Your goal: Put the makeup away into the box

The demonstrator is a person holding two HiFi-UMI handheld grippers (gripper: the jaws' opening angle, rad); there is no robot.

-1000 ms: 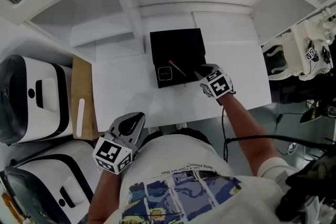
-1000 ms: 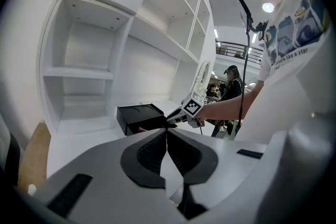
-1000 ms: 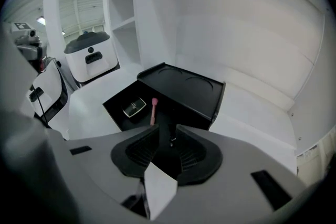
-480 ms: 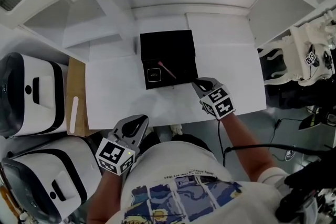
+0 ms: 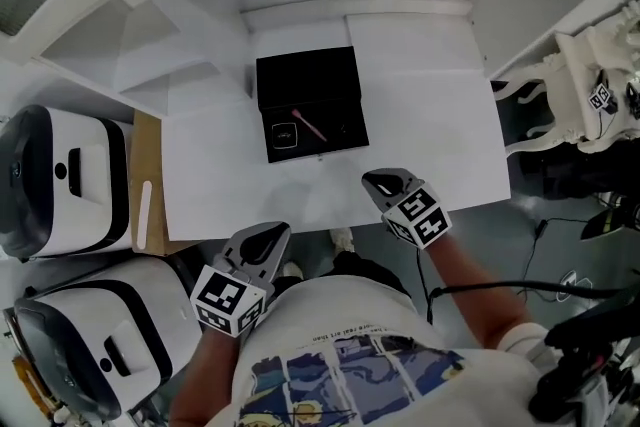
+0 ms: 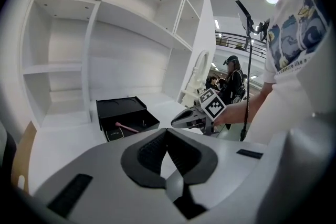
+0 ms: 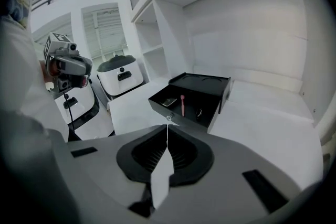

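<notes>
— Black box [image 5: 305,75], head view: where does it lie from you?

— I find it on the white worktop [image 5: 430,115], ahead of both grippers, with its tray pulled out toward me. A pink stick [image 5: 311,125] lies in that tray, its long axis slanting from far-left to near-right. A compact [image 5: 284,136] lies just beside it. My right gripper [image 5: 380,181] is near the tray's front right corner, not touching. My left gripper [image 5: 268,235] hangs at the worktop's near edge, well apart.

— Left gripper view?

— Its jaws are pressed together on nothing. The box [image 6: 119,107] lies ahead and to the left, and the right gripper [image 6: 176,123] stands nearer to it than this one.

— Right gripper view?

— Those jaws have just been closing and now meet, with nothing between them. The tray front faces this gripper almost squarely. The pink stick [image 7: 182,104] points roughly along my line of sight.

— Finding?

— I judge the makeup already stowed. If the tray is to be pushed shut, the right gripper is nearer and better lined up.
</notes>
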